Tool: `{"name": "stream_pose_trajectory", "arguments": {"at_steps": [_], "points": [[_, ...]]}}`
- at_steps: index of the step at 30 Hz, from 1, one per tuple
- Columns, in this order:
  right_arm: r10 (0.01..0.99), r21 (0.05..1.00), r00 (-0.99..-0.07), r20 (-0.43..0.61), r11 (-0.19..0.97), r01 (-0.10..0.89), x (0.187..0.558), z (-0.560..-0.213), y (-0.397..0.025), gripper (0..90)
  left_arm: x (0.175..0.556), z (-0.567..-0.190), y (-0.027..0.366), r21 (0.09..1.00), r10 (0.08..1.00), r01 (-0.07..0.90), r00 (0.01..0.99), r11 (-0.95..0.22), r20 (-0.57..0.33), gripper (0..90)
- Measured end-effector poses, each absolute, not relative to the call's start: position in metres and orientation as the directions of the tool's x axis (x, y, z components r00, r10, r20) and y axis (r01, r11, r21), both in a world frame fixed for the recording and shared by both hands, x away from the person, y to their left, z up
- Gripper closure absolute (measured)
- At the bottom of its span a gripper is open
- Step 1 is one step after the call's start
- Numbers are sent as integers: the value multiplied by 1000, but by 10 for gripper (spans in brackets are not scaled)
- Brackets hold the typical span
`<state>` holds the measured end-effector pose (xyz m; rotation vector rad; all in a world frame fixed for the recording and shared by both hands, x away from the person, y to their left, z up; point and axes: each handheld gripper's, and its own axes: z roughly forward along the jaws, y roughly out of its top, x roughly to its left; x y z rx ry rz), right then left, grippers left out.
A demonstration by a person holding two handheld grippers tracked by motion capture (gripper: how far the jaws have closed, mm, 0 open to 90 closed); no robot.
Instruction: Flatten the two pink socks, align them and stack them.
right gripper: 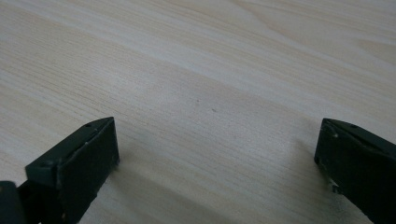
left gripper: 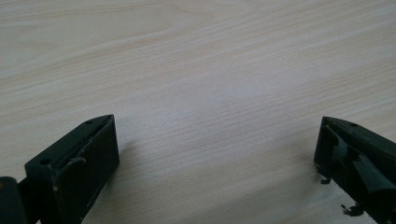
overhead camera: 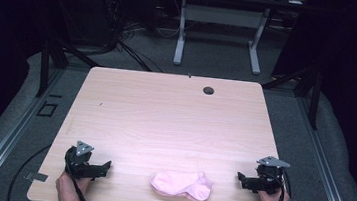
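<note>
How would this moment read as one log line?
left claw: open, empty | right claw: open, empty | sock: pink, between them, untouched

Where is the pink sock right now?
In the high view, the pink sock lies at the table's near edge, between the left gripper and right gripper, touching neither.

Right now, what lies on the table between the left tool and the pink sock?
Nothing: in the high view the stretch of table between the left tool and the pink sock is bare light wood.
</note>
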<state>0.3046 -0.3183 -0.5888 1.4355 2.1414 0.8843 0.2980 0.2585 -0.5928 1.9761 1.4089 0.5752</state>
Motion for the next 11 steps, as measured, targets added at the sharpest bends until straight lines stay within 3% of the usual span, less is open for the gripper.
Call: {"name": "stream_pose_trajectory", "arguments": {"at_steps": [11], "points": [[929,709,-369,10,254,658,304,-590,-317,0,301,-593,256,711,947,666,322,-225,-1,0]]}}
